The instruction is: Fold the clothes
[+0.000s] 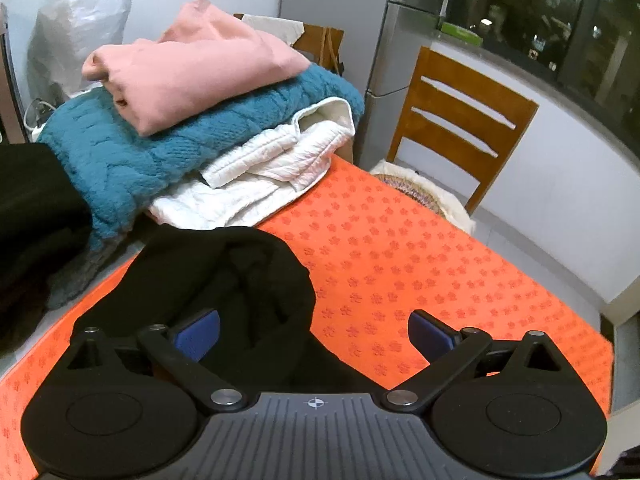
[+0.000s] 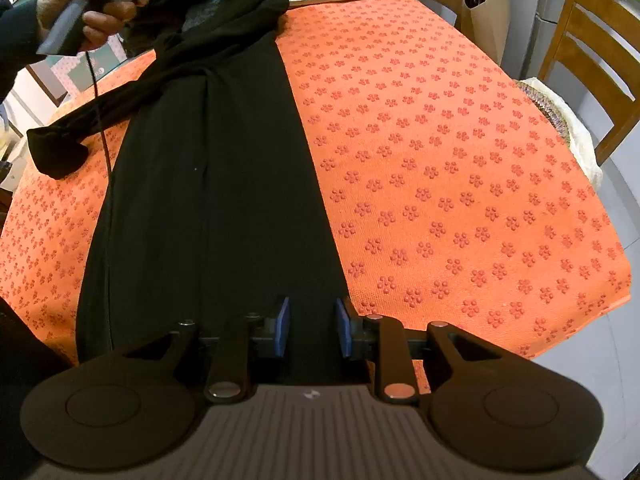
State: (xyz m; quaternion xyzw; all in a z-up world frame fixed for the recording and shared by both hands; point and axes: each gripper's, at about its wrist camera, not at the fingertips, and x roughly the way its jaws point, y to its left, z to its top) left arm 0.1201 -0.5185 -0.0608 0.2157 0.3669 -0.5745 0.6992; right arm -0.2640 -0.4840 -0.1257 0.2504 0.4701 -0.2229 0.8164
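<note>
Lying lengthwise on the orange surface (image 2: 440,160) for folding, black garment (image 2: 208,200) sits between wide-open left gripper (image 1: 314,338) and narrowly parted, empty right gripper (image 2: 311,328).

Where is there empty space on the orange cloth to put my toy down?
The widest bare patch of the orange flower-print cloth lies right of the long black garment, running to the table edge by the wooden chair. A narrow strip lies left of the garment. The far end is crowded: a stack with a pink top, teal knit sweater and white quilted garment.
</note>
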